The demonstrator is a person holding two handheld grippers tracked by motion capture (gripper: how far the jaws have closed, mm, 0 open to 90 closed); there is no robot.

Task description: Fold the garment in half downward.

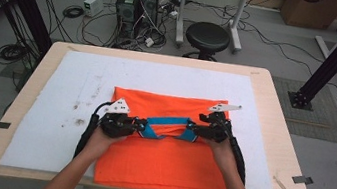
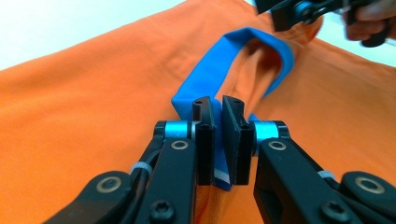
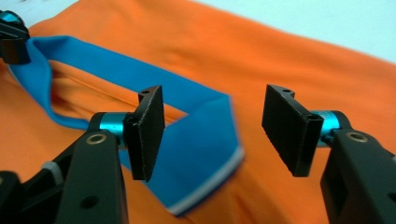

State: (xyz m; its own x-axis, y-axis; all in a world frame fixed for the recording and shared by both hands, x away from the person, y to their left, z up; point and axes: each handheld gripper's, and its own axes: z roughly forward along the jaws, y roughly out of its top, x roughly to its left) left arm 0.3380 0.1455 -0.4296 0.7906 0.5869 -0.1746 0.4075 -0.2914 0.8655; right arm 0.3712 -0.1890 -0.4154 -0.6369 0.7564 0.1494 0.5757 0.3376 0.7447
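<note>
We are losing part of the blue band (image 2: 219, 70) between the left gripper's (image 2: 218, 140) fingers, which are covering it there. In the right gripper view the band's near end (image 3: 205, 154) is blurring. The orange garment (image 1: 160, 166) is hiding the white pad (image 1: 76, 91) beneath, and the person's forearms are running off the high view's bottom edge.

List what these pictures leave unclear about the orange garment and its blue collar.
- Left gripper: the blue collar section between its shut pads is covered by them in the left gripper view.
- High view: the hands and grippers cover the collar's ends.
- Right gripper view: the collar's near edge is blurred.
- Orange garment: folded, so its type stays unclear.
</note>
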